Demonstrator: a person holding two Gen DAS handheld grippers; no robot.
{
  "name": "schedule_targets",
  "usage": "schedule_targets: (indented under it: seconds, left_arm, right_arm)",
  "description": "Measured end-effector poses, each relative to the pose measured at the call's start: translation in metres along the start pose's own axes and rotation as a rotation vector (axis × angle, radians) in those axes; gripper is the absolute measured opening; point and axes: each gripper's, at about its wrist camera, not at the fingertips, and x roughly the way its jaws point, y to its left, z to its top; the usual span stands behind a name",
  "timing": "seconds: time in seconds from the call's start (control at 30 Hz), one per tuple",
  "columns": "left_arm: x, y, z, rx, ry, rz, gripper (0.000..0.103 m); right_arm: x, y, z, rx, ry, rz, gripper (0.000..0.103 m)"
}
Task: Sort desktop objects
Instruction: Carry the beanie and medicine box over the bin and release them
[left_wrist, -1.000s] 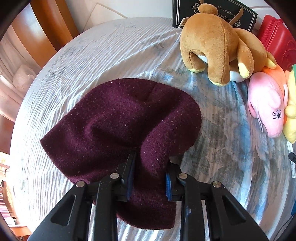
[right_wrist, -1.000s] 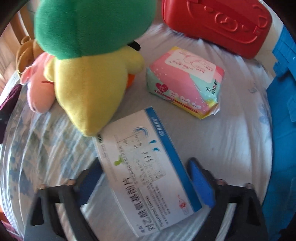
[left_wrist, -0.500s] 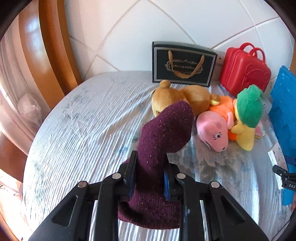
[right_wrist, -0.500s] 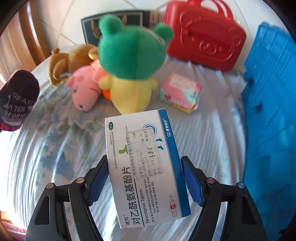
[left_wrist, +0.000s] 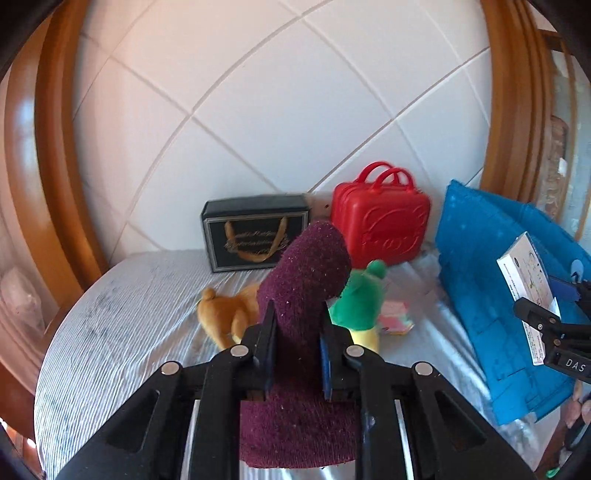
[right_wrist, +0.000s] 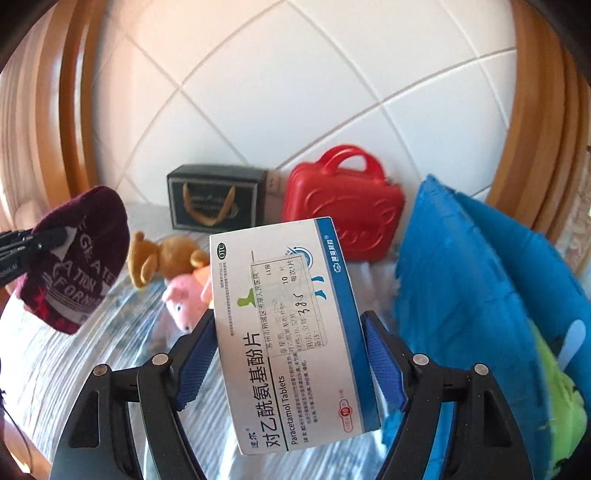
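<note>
My left gripper (left_wrist: 295, 350) is shut on a maroon knit beanie (left_wrist: 306, 280) and holds it high above the table; the beanie (right_wrist: 70, 258) also shows at the left of the right wrist view. My right gripper (right_wrist: 288, 354) is shut on a white and blue paracetamol tablet box (right_wrist: 284, 325), lifted off the table; the box (left_wrist: 524, 288) shows at the right of the left wrist view, next to a blue crate (left_wrist: 491, 295). A brown plush (left_wrist: 225, 314), a green and yellow plush (left_wrist: 362, 306) and a pink plush (right_wrist: 184, 299) lie on the table.
A black gift box (left_wrist: 255, 236) and a red toy suitcase (left_wrist: 380, 221) stand against the tiled wall. A pink packet (left_wrist: 397, 321) lies by the green plush. The table (left_wrist: 122, 325) has a pale striped cloth. Wooden frames stand on both sides.
Both grippers have risen well above the table with their loads, the beanie and the tablet box. The views now take in the wall and the blue crate.
</note>
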Motion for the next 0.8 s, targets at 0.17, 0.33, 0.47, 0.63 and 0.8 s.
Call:
schedule_targets:
  seconds: [0.17,0.33,0.47,0.63,0.8]
  left_arm:
    - [-0.032,-0.111,0.060,0.099,-0.136,-0.160,0.018]
    - [-0.058,-0.239,0.104,0.171,-0.211,-0.354,0.018]
    - [-0.063,-0.335,0.109,0.225,-0.193,-0.465,0.018]
    - [-0.047,-0.422,0.080,0.289,-0.071,-0.501,0.018]
    - [-0.021,-0.446,0.047,0.293,0.075,-0.472,0.020]
  right_arm:
    - [-0.068,-0.064,0.017,0.103,-0.130,-0.130,0.076]
    - [-0.108,-0.150,0.006,0.190,-0.159,-0.301,0.076]
    - [-0.118,-0.218,-0.017,0.263,-0.119,-0.388,0.076]
    - [-0.117,-0.281,-0.053,0.329,-0.048,-0.448,0.076]
    - [-0.112,-0.321,-0.086,0.397,0.010,-0.456,0.077]
